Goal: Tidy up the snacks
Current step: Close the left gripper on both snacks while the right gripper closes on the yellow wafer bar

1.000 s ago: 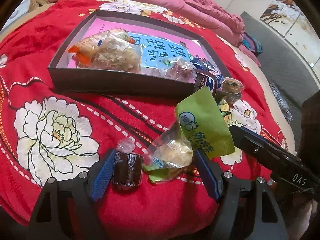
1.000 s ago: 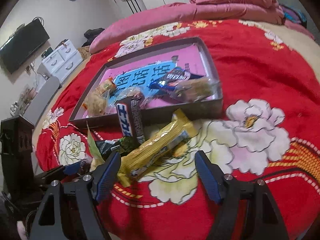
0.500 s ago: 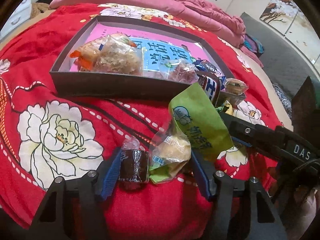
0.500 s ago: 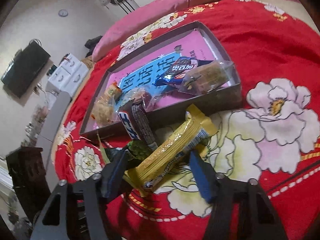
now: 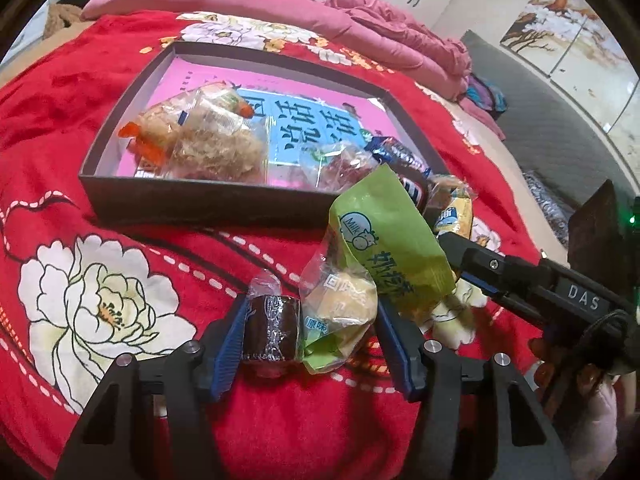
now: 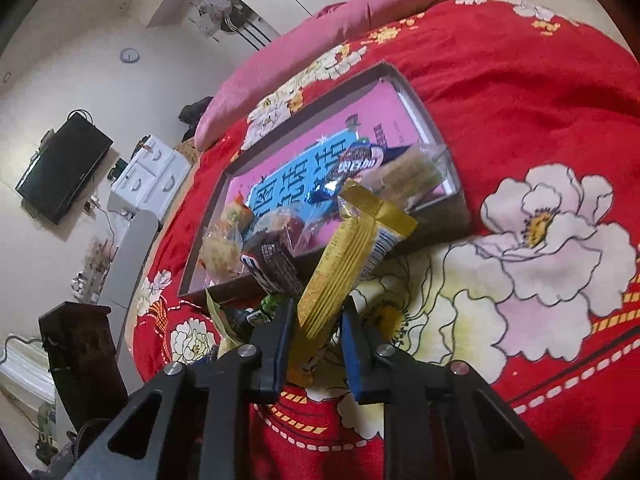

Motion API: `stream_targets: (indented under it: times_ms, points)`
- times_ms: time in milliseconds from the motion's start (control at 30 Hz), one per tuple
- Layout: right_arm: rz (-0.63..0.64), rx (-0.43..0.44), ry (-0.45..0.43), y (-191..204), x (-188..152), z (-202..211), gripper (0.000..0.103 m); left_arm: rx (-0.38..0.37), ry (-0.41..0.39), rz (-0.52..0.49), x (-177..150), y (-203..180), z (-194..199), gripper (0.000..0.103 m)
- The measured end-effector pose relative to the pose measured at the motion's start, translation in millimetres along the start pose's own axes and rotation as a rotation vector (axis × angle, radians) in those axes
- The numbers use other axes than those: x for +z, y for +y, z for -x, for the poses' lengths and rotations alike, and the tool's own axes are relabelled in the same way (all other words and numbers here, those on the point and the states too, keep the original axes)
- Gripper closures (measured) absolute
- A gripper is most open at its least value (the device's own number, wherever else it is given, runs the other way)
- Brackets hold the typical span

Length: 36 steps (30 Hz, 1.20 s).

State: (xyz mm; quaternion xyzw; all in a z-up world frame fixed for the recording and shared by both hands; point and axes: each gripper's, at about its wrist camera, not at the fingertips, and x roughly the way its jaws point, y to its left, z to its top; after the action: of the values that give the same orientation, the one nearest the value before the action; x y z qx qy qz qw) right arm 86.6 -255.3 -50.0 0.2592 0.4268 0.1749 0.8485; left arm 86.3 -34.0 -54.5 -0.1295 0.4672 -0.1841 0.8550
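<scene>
Left wrist view: left gripper (image 5: 310, 338) jaws have been closing around the dark wrapped cake (image 5: 272, 330) and the green milk-bread packet (image 5: 372, 264) on the bedspread (image 5: 100, 240); confirm both are pinched before lifting.
Right wrist view: right gripper (image 6: 316, 344) jaws, just closed, clamp the gold wafer bar (image 6: 344, 256); lift clear over the box wall (image 6: 436, 236).

Red floral bedspread (image 5: 100, 240), dark snack box (image 5: 208, 204), loose wrapped snacks (image 5: 272, 332) alongside

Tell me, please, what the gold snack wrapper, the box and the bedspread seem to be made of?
Gold snack wrapper: probably metallised plastic film; it is shiny, creased and crimped at the end.
Box: likely matte grey cardboard, with thin, stiff walls.
Bedspread: seemingly plush fleece, with soft folds and a velvety sheen.
</scene>
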Motion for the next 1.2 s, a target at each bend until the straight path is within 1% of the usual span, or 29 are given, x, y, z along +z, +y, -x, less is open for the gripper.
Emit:
stream_targets:
  times_ms: [133, 233, 367, 533, 633, 733, 900, 1033, 1200]
  points:
    - [0.032, -0.009, -0.019, 6.0, 2.1, 4.8, 0.080, -0.030, -0.010, 0.021, 4.0, 4.3, 6.5, 0.041]
    - [0.074, -0.031, -0.034, 12.2, 3.6, 8.8, 0.080, -0.037, -0.026, 0.034, 6.2, 8.2, 12.2, 0.041]
    - [0.124, -0.027, -0.047, 22.9, 3.3, 12.3, 0.080, -0.045, -0.042, 0.043, 8.5, 12.3, 18.9, 0.041]
    - [0.188, -0.036, -0.065, 35.7, 2.1, 14.3, 0.082, -0.042, -0.065, 0.044, 12.0, 15.2, 26.5, 0.041]
    - [0.204, -0.040, -0.077, 38.9, 3.4, 16.3, 0.082, -0.034, -0.076, 0.047, 14.5, 18.3, 29.8, 0.041]
    - [0.218, -0.071, -0.072, 39.3, 3.8, 14.3, 0.082, -0.030, -0.079, 0.058, 16.6, 22.4, 30.7, 0.041]
    - [0.234, -0.110, -0.047, 36.3, 4.0, 5.8, 0.083, -0.023, -0.084, 0.069, 19.2, 26.8, 31.5, 0.041]
    - [0.211, -0.122, -0.028, 30.1, 4.6, -2.5, 0.083, -0.020, -0.088, 0.072, 20.4, 27.9, 31.4, 0.041]
    - [0.147, -0.095, -0.002, 18.4, 7.8, -13.6, 0.082, -0.020, -0.091, 0.081, 22.3, 31.1, 31.7, 0.041]
